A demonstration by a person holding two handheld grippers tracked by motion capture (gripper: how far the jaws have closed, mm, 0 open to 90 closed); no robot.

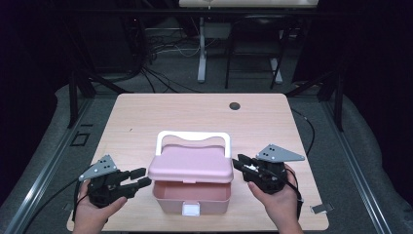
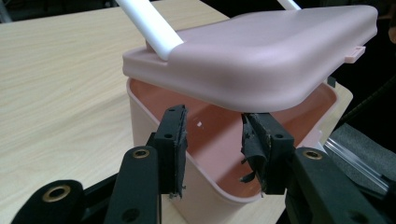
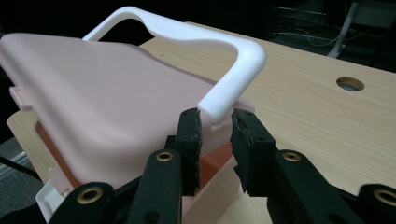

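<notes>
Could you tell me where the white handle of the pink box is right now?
In the high view the white handle arches behind the raised pink lid, on the box's far side, near the table's middle and between the two tools.

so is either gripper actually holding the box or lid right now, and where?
Neither holds anything. The left gripper and right gripper flank the pink box with its half-raised lid; jaws open, pads clear.

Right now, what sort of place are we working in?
Probably a lab or recording room: a bare wooden table inside a metal frame, dark curtains around it, and loose cables on the floor.
</notes>
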